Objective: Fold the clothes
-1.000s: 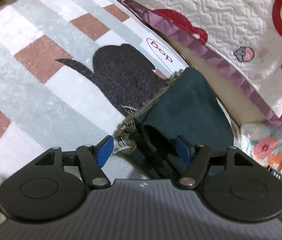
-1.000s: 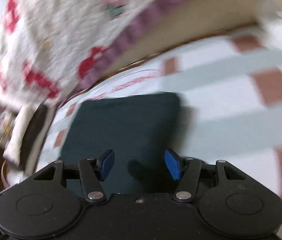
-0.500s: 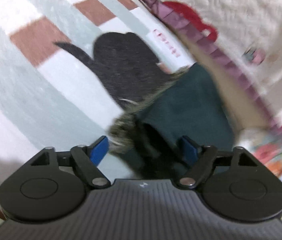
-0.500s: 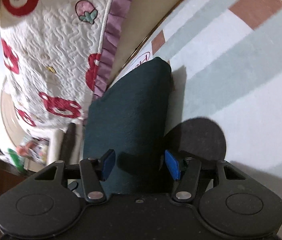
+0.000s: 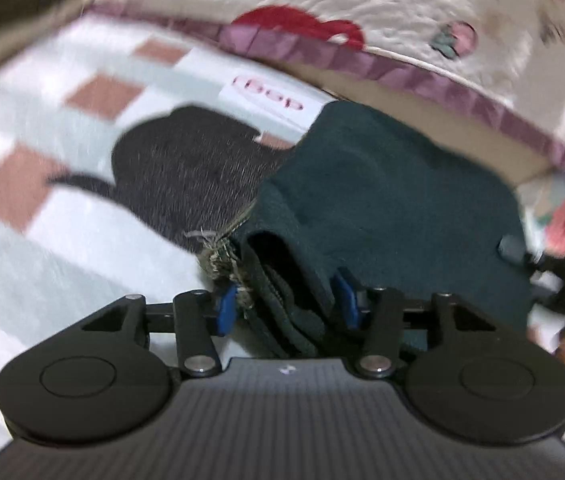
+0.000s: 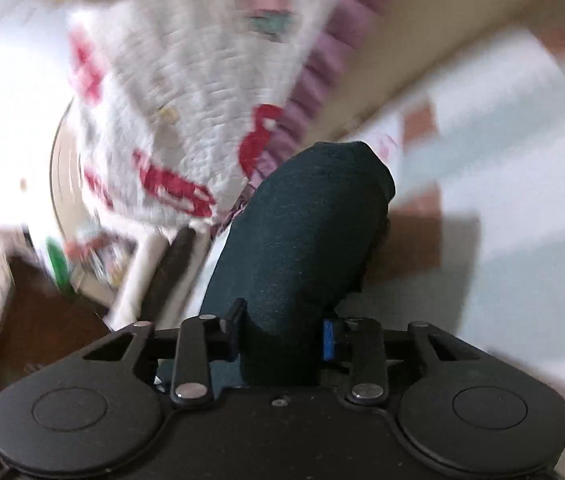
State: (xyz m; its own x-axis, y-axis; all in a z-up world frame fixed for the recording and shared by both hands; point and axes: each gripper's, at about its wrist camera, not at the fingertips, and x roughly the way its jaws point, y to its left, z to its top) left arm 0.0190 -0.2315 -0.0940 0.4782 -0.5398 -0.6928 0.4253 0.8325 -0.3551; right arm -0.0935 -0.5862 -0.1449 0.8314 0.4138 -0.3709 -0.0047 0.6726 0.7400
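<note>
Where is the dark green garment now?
The dark green garment lies folded on the checked blanket, just below the purple-edged quilt; in each wrist view one end sits between closing jaws.

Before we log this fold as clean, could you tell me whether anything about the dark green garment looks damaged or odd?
Yes: the dark green garment has a frayed, unravelling edge with loose pale threads, right beside the left gripper, whose jaws are closing around the folded layers.
</note>
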